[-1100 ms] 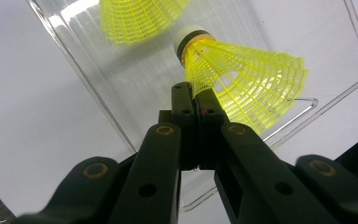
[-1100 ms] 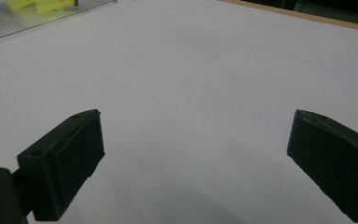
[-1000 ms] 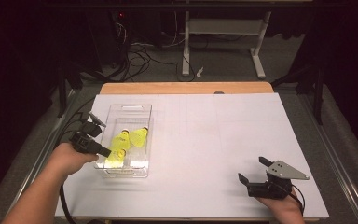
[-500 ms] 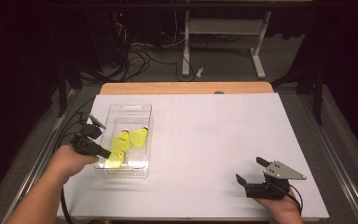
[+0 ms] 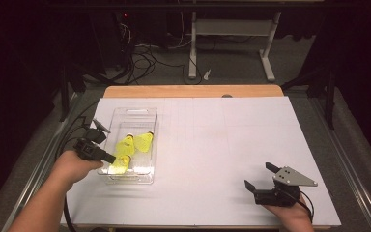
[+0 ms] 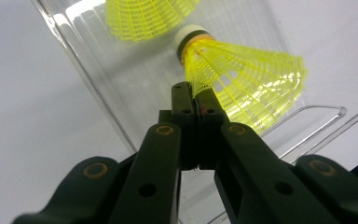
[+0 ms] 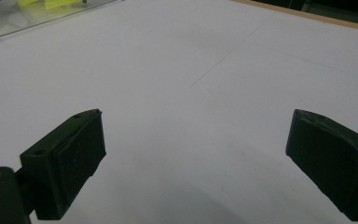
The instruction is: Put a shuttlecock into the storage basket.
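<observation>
I am pinching a shuttlecock's (image 6: 242, 84) skirt inside the bin (image 5: 140, 112) with my left gripper (image 6: 195, 95), while my right gripper (image 5: 262, 179), well right of the bin, is gaping empty.

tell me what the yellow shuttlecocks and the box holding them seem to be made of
Shuttlecocks: likely nylon or similar plastic, judging by the moulded yellow mesh skirt; white cap, material unclear. Box: clear, glossy hard plastic; the white table shows through its walls.

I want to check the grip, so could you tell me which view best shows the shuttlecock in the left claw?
The left gripper view: the left claw pinches the yellow shuttlecock at its skirt edge, close up. The high view shows it small in the clear tray. The right gripper view catches yellow scraps at its top edge.
</observation>
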